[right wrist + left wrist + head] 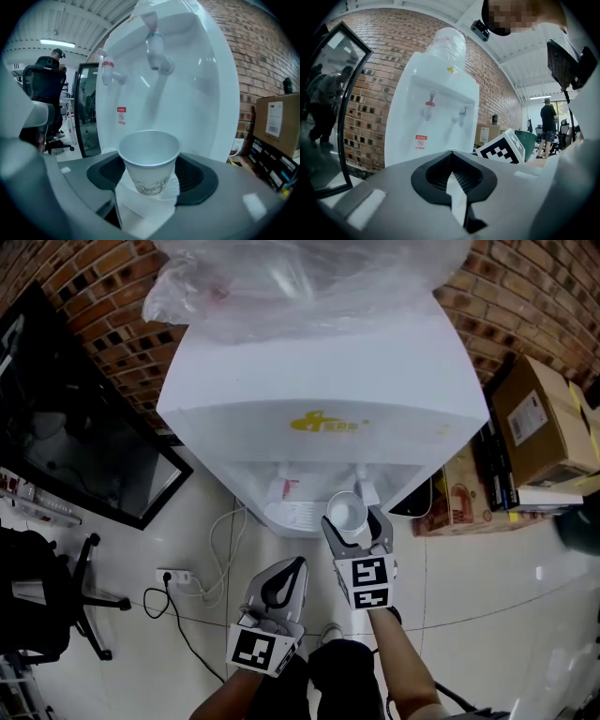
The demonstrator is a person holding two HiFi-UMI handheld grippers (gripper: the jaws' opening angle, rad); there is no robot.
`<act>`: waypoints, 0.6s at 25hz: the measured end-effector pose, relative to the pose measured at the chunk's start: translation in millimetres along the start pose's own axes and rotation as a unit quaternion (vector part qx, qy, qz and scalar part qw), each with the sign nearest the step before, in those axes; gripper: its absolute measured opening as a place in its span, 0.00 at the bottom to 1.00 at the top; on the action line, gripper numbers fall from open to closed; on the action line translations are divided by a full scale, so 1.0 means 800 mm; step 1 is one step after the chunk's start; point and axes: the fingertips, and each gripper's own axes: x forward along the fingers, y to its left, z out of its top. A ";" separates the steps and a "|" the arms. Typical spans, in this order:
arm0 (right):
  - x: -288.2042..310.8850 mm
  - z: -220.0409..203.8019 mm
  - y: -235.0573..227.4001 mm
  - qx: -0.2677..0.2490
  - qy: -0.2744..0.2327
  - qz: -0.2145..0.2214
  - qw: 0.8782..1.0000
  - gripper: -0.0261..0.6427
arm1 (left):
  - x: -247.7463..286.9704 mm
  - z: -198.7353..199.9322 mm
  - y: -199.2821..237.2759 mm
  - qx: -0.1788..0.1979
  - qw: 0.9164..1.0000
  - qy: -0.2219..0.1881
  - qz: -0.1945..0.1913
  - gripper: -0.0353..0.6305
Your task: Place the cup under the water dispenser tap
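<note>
Brick wall (98, 292), tiled floor (469, 587), water dispenser (319, 381)

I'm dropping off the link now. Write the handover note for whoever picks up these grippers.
Left gripper: shut, empty, held low beside the right one.
Right gripper: shut on the paper cup, which is upright.
The cup is at the water dispenser's recess, below and just short of the plain tap, not set down.
Left to do: bring it under the tap, set it down, release.
</note>
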 end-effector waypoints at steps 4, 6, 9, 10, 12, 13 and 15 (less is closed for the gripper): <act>0.004 -0.001 0.002 0.005 -0.005 0.005 1.000 0.61 | 0.000 -0.005 0.000 -0.005 1.000 0.001 0.001 0.04; 0.004 -0.001 0.002 0.007 -0.008 0.009 1.000 0.64 | 0.001 -0.008 -0.001 -0.004 1.000 0.003 -0.001 0.04; 0.002 -0.001 0.000 0.008 -0.013 0.008 1.000 0.64 | 0.001 -0.011 -0.005 -0.001 1.000 0.005 -0.005 0.04; 0.001 -0.001 0.000 0.008 -0.014 0.008 1.000 0.64 | 0.000 -0.011 -0.006 -0.002 1.000 0.005 -0.006 0.04; -0.002 0.000 -0.002 0.007 -0.017 0.004 1.000 0.64 | 0.000 -0.011 -0.007 -0.004 1.000 0.005 -0.007 0.04; -0.004 0.001 -0.002 0.007 -0.018 0.003 1.000 0.64 | -0.001 -0.010 -0.007 -0.004 1.000 0.005 -0.007 0.04; -0.009 0.001 -0.005 0.010 -0.018 0.001 1.000 0.64 | -0.001 -0.009 -0.008 -0.003 1.000 0.007 -0.008 0.04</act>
